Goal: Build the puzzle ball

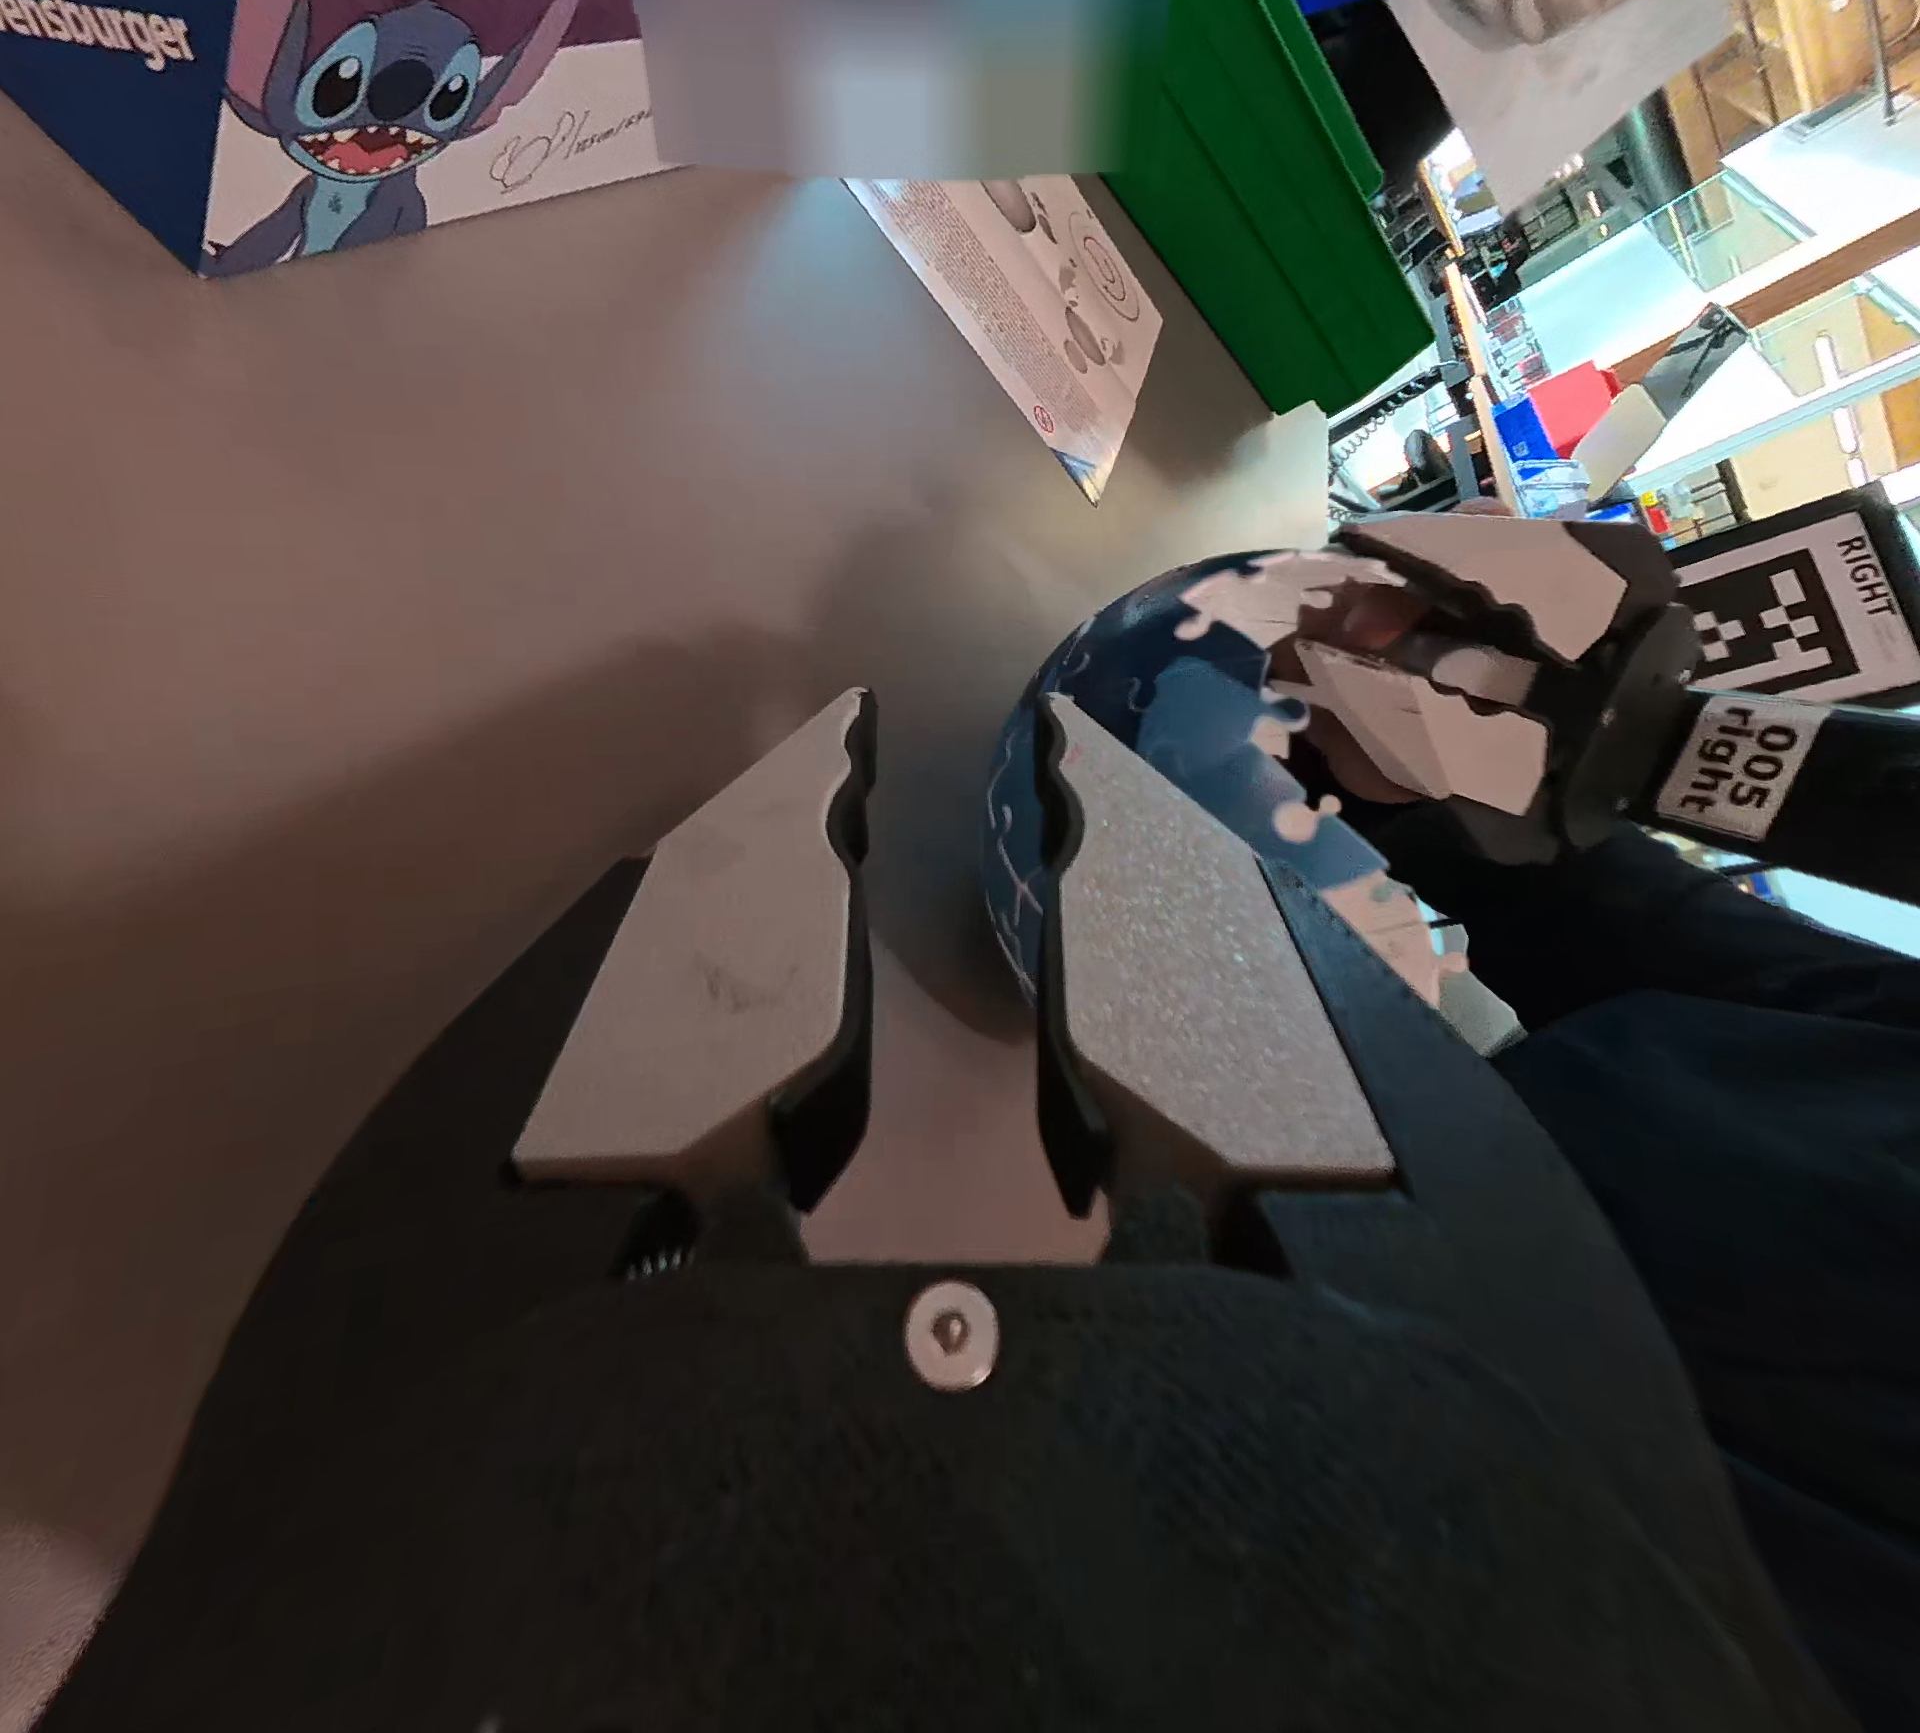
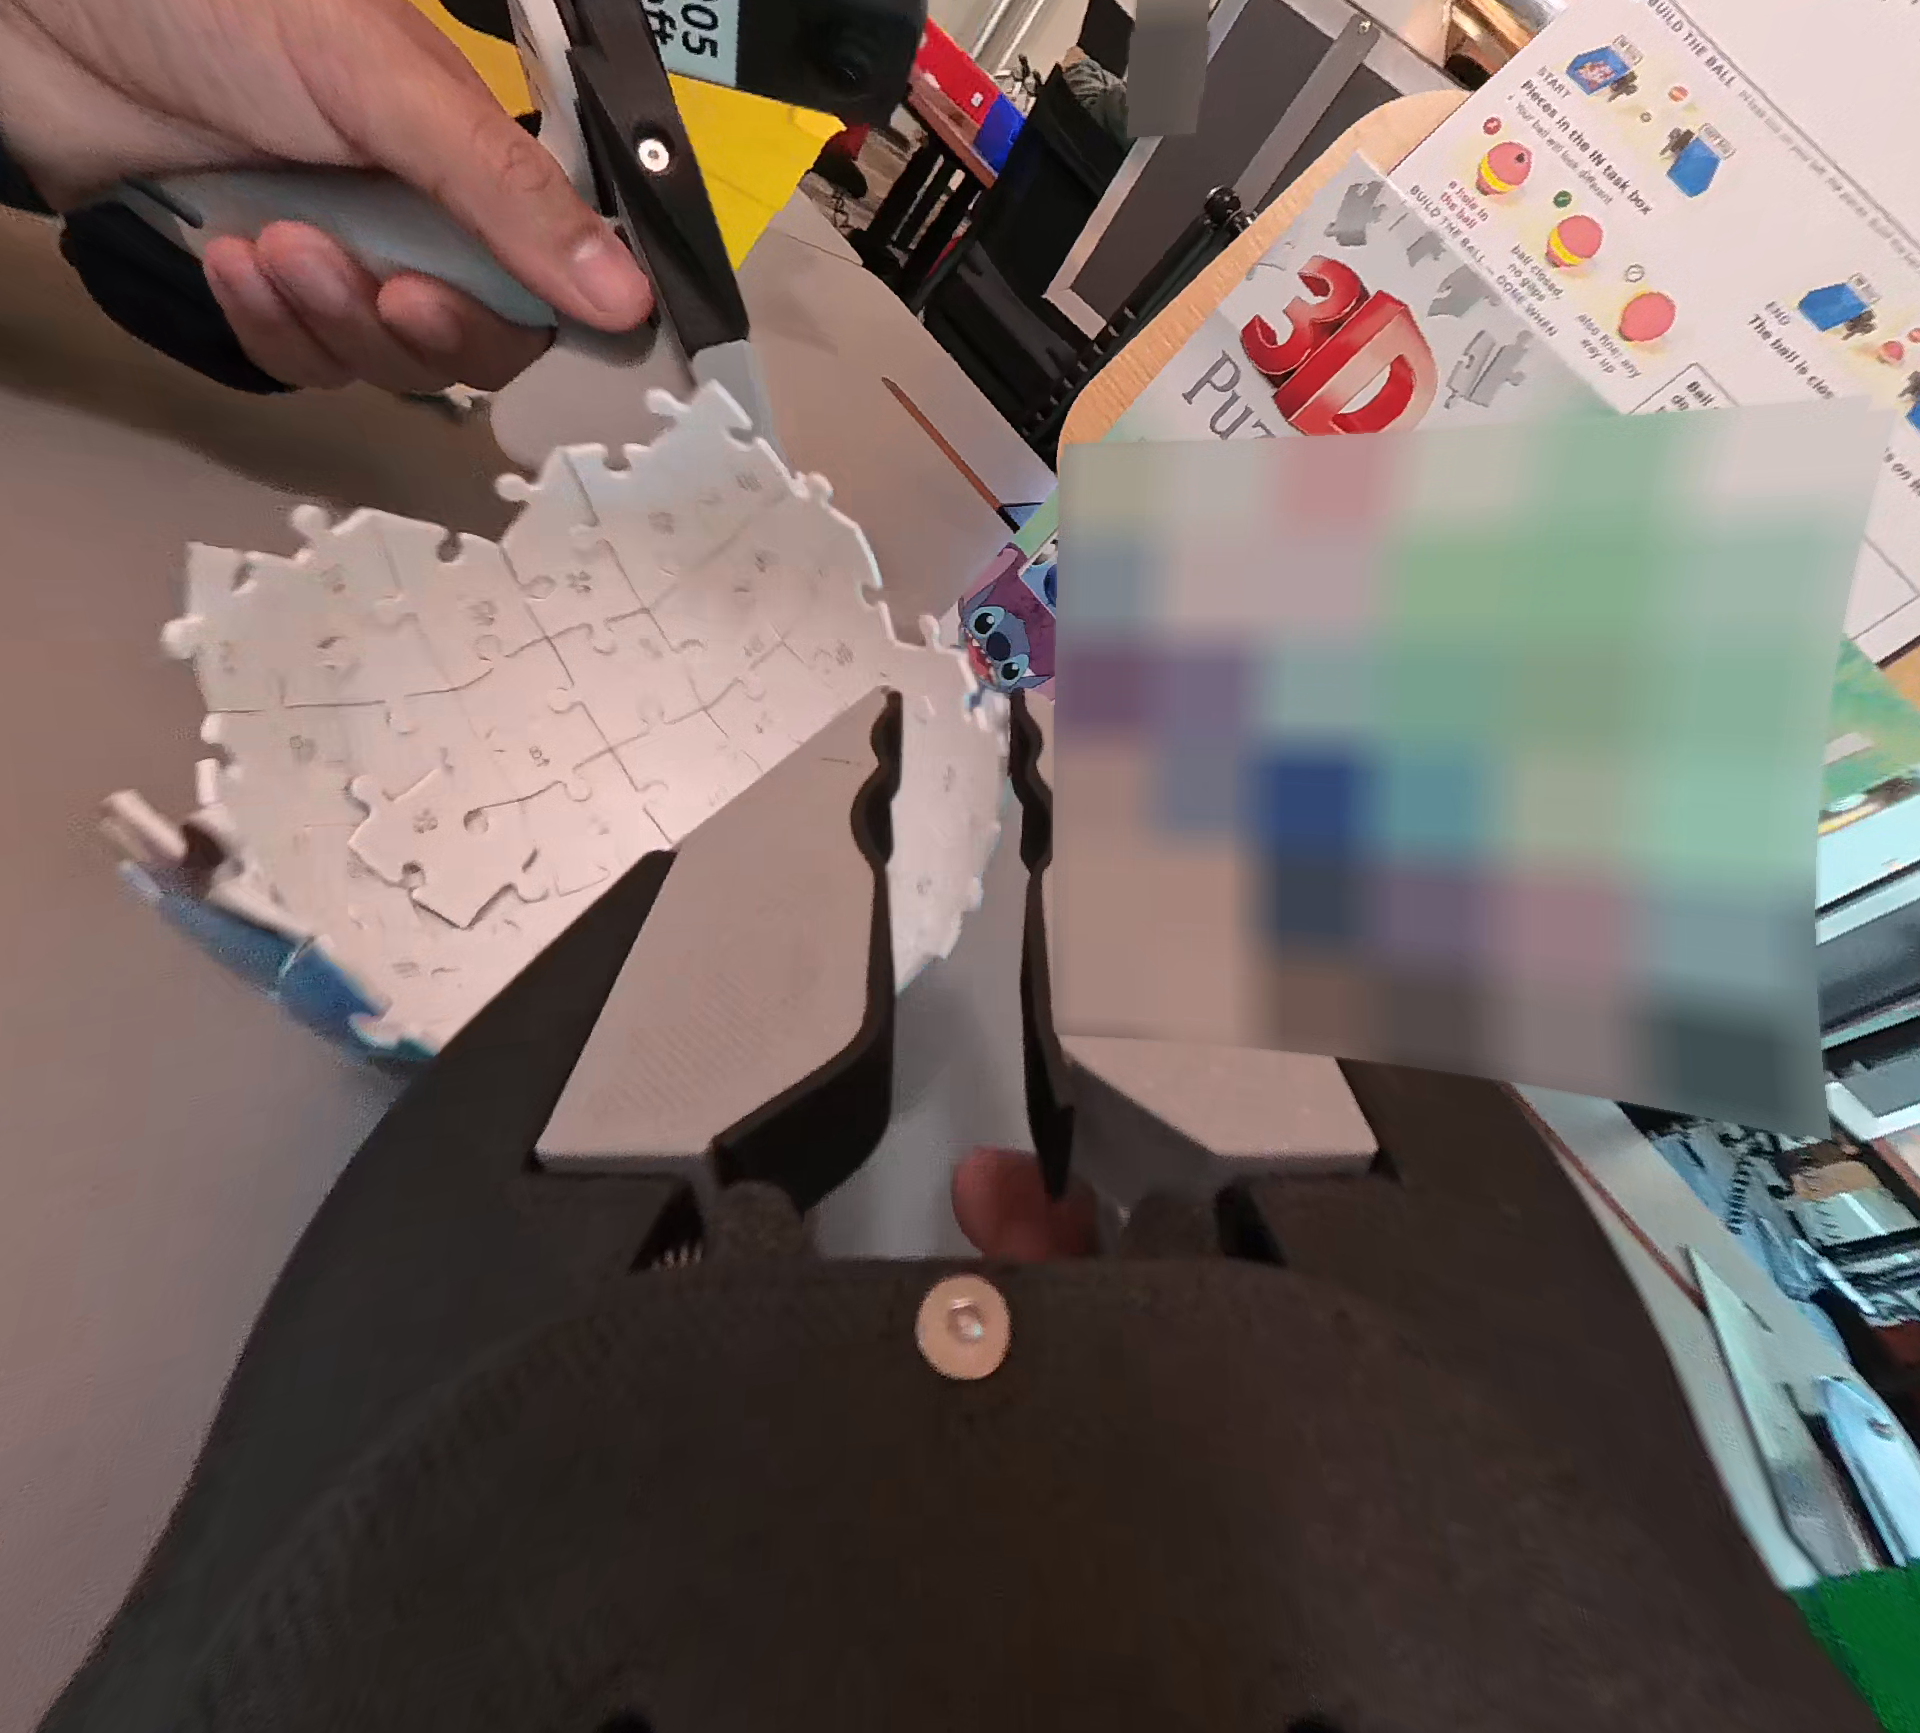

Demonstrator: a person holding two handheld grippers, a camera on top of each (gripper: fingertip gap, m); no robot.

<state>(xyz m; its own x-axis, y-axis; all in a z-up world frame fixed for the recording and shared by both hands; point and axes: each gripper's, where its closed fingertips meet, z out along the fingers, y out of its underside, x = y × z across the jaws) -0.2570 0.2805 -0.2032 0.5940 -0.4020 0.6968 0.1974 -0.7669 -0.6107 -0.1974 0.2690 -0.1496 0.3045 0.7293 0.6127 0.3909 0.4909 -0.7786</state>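
Left wrist view: left hand-held gripper (image 1: 956, 769) parted, empty, beside puzzle ball (image 1: 1174, 748); right hand-held gripper (image 1: 1340, 634) undeterminable.

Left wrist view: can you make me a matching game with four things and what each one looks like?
Things:
1. ball
2. bin
3. box
4. left claw

Looks:
A. green
B. open, nothing in it
C. round, blue, half built
D. cartoon creature on its side

Pairs: 1-C, 2-A, 3-D, 4-B
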